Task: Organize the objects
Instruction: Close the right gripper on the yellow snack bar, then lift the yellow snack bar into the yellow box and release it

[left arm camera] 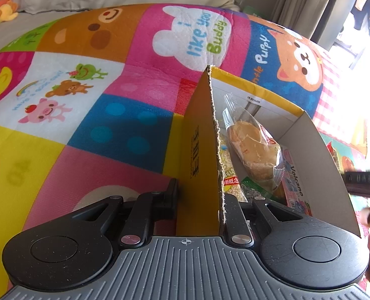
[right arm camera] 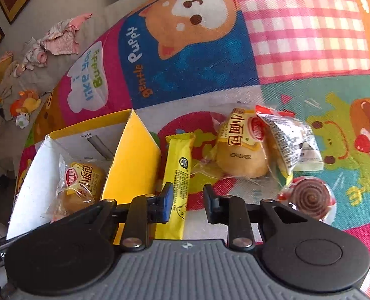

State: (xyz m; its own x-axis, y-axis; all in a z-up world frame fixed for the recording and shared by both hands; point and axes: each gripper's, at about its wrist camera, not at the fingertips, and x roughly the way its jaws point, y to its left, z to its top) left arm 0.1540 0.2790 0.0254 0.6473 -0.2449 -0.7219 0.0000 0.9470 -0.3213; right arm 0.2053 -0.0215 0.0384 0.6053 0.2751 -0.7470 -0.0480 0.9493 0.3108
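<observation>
**Yellow bar next, box held steady**

Right wrist view: the yellow snack bar (right arm camera: 177, 175) lies flat on the play mat (right arm camera: 297, 37), just beside the yellow outer wall of the cardboard box (right arm camera: 132, 160). My right gripper (right arm camera: 188, 201) hangs over its near end with the jaws released, a clear gap between the pads and nothing pinched. I judge the bar light, its film wrapper slick and crinkly, the filling easily crushed; a grip across the narrow width near the middle looks best. Beyond it sit a wrapped bread bun (right arm camera: 240, 150), a second crumpled packet (right arm camera: 287, 142) leaning on it, and a spiral lollipop (right arm camera: 310, 197) off to the right, all close together.

In the left wrist view my left gripper (left arm camera: 200, 197) is clenched on the box flap (left arm camera: 200, 145), which stands upright between the jaws. Inside the box a packed bun (left arm camera: 255, 150) already rests on other snack packs.

The bar touches or nearly touches the box wall, so the left jaw has little room there. The mat to the right is open, and the box mouth is unobstructed from above.
</observation>
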